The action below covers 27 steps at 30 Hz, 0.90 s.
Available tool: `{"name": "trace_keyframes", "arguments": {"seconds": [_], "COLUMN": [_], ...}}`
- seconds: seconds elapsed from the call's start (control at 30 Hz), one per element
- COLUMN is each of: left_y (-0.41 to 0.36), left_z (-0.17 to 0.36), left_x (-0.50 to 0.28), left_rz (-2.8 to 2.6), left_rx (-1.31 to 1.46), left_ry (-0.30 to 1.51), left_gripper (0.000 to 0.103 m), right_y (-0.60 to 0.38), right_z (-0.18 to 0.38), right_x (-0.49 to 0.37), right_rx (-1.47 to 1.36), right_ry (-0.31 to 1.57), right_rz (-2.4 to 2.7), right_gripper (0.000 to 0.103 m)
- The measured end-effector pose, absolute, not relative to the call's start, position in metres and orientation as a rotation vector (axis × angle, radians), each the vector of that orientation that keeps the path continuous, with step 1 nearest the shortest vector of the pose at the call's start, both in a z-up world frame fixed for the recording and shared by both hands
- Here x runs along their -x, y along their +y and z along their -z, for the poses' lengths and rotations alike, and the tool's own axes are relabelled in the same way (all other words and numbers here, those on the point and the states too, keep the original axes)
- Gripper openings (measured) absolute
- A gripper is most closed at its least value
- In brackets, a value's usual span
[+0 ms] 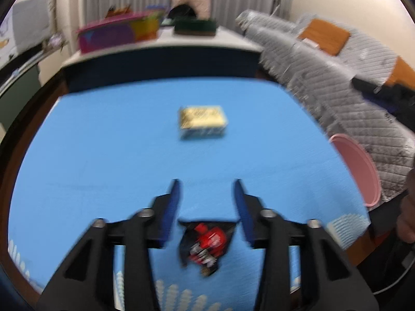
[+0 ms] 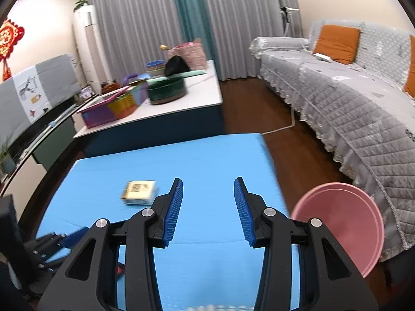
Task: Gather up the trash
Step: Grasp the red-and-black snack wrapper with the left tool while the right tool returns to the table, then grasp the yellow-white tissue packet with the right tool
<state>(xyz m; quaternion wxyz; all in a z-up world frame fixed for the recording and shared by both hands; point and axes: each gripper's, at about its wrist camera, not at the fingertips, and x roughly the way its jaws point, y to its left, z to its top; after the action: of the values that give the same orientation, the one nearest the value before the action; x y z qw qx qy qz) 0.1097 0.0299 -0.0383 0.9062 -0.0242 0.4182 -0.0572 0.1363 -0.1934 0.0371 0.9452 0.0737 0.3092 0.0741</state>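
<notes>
The left gripper, jaws apart, hangs directly over the red wrapper, nearer than the right gripper, also apart.

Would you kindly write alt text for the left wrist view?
The open left gripper hovers over a blue mat, with a crumpled red-and-black wrapper lying below its jaws. A small yellow box sits farther ahead, and a pink basin stands at the mat's right edge.

Crumpled black-and-red wrapper lies flat on blue mat; small yellowish box rests well apart, mid-mat.
</notes>
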Motion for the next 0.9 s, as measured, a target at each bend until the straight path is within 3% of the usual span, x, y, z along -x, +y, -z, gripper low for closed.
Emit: {"name": "trace_keyframes", "arguments": {"seconds": [0.3,0.37,0.9], "left_y": [0.032,0.031,0.092], "left_z": [0.086,0.088,0.083], "left_x": [-0.12,-0.123,-0.172], "left_rz": [0.124,0.125,-0.192], "left_rx": [0.056,0.067,0.236], "left_ry": [1.046,1.047,0.955], "left_gripper": [0.053,0.044,0.041], "right_y": [-0.161,-0.16,-0.155], "right_z": [-0.028,-0.023,0.028], "right_x": [-0.144,-0.146,-0.167], "right_rx": [-0.109,-0.103,-0.057], "right_ry": [0.667,0.679,0.772], "right_rz": [-0.206,-0.205,-0.227], "right_gripper": [0.043,0.043,0.044]}}
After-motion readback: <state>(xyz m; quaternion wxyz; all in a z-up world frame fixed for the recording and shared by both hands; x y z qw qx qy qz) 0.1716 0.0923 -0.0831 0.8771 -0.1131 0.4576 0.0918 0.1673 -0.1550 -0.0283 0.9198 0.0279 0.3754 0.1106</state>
